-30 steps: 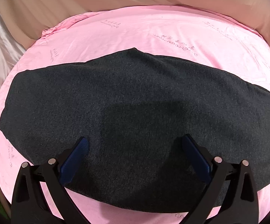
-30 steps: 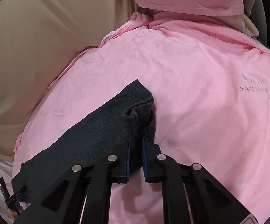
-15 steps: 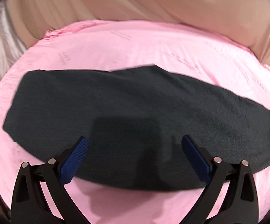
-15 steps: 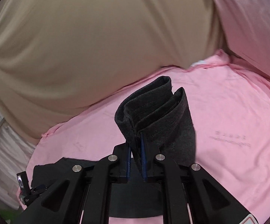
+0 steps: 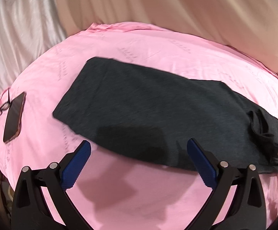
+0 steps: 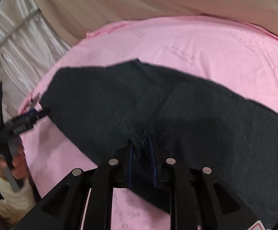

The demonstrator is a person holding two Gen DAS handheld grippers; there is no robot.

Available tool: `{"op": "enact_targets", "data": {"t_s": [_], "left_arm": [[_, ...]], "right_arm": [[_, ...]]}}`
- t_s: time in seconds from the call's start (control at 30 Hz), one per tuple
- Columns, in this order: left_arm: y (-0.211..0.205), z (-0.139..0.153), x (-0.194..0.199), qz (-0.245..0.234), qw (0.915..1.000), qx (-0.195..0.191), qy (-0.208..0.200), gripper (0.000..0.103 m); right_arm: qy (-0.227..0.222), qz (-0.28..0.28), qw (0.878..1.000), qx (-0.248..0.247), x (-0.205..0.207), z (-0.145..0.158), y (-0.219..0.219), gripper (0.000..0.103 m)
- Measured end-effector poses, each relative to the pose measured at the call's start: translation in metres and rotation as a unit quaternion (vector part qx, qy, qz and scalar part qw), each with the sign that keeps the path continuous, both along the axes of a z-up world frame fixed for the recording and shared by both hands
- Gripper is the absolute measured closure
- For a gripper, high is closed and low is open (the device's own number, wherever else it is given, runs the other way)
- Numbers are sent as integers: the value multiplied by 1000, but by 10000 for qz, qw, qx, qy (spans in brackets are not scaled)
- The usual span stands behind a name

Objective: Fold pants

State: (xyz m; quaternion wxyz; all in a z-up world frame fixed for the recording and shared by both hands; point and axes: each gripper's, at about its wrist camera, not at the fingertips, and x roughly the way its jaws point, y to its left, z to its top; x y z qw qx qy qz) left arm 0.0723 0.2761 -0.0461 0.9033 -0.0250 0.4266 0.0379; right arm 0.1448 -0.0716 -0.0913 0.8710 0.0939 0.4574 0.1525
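Dark grey pants (image 5: 148, 105) lie in a long strip across the pink sheet (image 5: 139, 44). My left gripper (image 5: 138, 153) is open and empty, hovering just before the pants' near edge. My right gripper (image 6: 140, 145) is shut on a bunched end of the pants (image 6: 158, 105), holding it over the rest of the garment. That raised end and the right gripper show at the right edge of the left wrist view (image 5: 261, 126). The left gripper appears at the left of the right wrist view (image 6: 23, 118), held by a hand.
A phone (image 5: 14, 115) and a pair of glasses (image 5: 3, 107) lie on the sheet at the left. Beige curtain (image 5: 177, 5) and white satin drape (image 5: 14, 28) hang beyond the bed's far edge.
My right gripper has carried the gripped pants end up and over leftward, above the rest of the garment. My left gripper has drawn back off the pants toward the near edge.
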Motion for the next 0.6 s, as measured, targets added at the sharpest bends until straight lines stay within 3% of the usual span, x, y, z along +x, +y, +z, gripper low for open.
{"op": "enact_targets", "data": {"t_s": [0.03, 0.07, 0.1, 0.17, 0.27, 0.37, 0.5, 0.57, 0.6], "left_arm": [[4, -1, -1, 27, 10000, -19, 4, 5], [8, -2, -2, 52, 10000, -32, -2, 5], [9, -3, -2, 64, 10000, -48, -9, 5], [9, -4, -2, 70, 9999, -142, -10, 5], [3, -5, -2, 20, 9995, -300, 7, 5], [-10, -6, 2, -46, 9992, -389, 51, 5], [-27, -7, 1, -176, 9986, -450, 195, 5], [-34, -4, -3, -187, 9991, -322, 178, 5], [-37, -3, -5, -176, 9994, -265, 167, 5]], "right_arm": [[-209, -173, 9996, 43, -15, 14, -14, 82], [-386, -421, 9984, 18, -26, 24, -30, 70], [-585, -847, 9947, -62, -43, 36, -59, 50], [-740, -1514, 9855, -188, -70, 46, -104, 39], [-352, -2396, 9702, -112, -98, 31, -173, 38], [16, -2746, 9613, 226, -111, -1, -210, 38], [287, -2564, 9636, 703, -109, -35, -213, 37], [91, -2406, 9684, 647, -111, -36, -202, 37], [67, -2224, 9720, 754, -109, -38, -195, 45]]}}
